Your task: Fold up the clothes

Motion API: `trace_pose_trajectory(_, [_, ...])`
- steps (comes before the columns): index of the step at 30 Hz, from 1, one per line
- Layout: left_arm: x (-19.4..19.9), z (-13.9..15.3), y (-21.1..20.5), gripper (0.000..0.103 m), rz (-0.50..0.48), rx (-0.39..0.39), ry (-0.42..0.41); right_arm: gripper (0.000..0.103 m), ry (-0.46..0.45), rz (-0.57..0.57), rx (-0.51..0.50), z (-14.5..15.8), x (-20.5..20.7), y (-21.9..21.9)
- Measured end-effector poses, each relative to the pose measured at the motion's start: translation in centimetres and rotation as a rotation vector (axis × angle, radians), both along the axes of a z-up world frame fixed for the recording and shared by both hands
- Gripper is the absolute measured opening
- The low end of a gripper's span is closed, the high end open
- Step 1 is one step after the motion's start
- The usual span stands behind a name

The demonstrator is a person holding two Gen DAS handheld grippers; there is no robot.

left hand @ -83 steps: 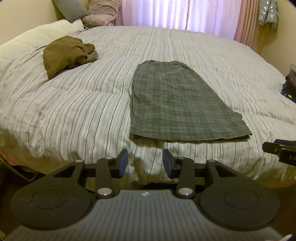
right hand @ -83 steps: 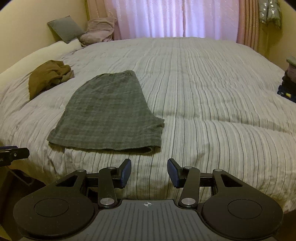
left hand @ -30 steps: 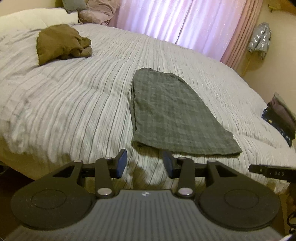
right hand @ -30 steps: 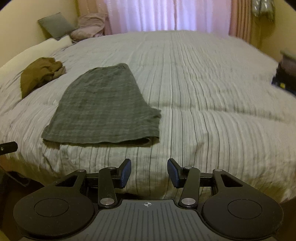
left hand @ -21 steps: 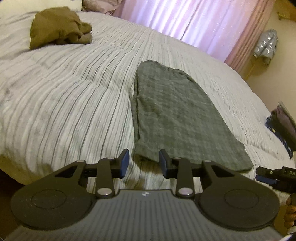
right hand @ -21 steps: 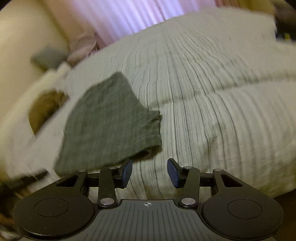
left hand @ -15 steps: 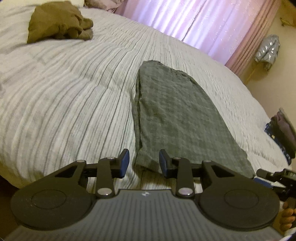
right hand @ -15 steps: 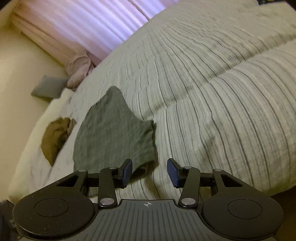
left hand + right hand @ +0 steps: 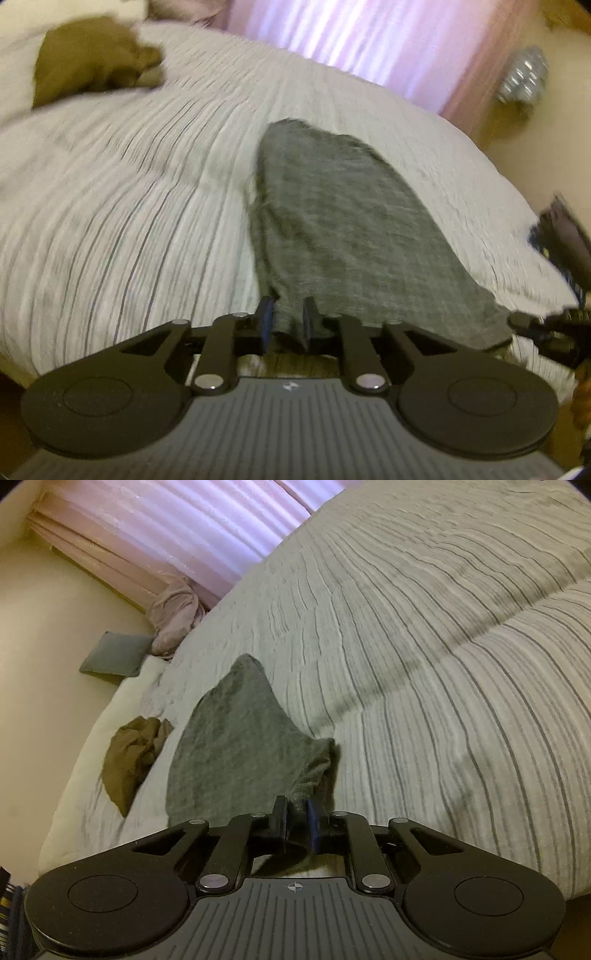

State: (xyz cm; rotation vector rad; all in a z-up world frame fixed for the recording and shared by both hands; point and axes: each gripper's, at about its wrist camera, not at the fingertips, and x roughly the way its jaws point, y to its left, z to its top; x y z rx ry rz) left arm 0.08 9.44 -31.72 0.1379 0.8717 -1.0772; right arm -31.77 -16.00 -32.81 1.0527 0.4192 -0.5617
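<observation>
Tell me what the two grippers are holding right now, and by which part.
Both hold the grey garment by its near hem: left gripper at the left corner, right gripper at the right corner.

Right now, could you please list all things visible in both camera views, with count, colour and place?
grey garment: one, grey check, flat on the bed, near edge
brown garment: one, olive-brown, crumpled, beside the grey one
bedcover: one, pale with dark stripes, over the bed
cushion: one, grey-green, by the wall
pink bundle: one, under the curtain
curtain: pink, far side
dark stack: one, blurred, bed's edge
left tongs: black, shut on the grey garment's near corner
right tongs: black, shut on its other near corner
</observation>
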Motion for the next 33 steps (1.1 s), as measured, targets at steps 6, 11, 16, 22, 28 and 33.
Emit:
trace_pose_trajectory(6, [-2.7,1.8,-0.3,0.027,-0.119,0.005,-0.075,0.017,0.056,-0.057,0.035,-0.3,-2.2,-0.2])
trace_pose_trajectory(11, [-7.7,1.2,-4.4,0.031,-0.400,0.015,-0.127,0.017,0.055,-0.081,0.046,-1.0,-4.9,0.4])
trace_pose_trajectory(16, [-13.1,-0.1,-8.8,0.032,-0.616,0.012,-0.201,0.017,0.067,-0.109,0.023,-0.8,-6.4,0.3])
trace_pose_trajectory(22, [-16.3,-1.4,-11.3,0.028,-0.706,0.025,-0.348,0.017,0.089,-0.130,0.018,-0.9,-7.6,0.2])
trace_pose_trajectory(28, [-10.2,-1.7,-11.9,0.000,-0.533,-0.071,0.036,0.017,0.101,-0.071,-0.153,0.9,-6.2,1.5])
trace_pose_trajectory(33, [-4.9,-3.9,-11.1,0.000,-0.357,-0.146,0.431,0.017,0.168,0.096,-0.362,2.2,-1.8,4.2])
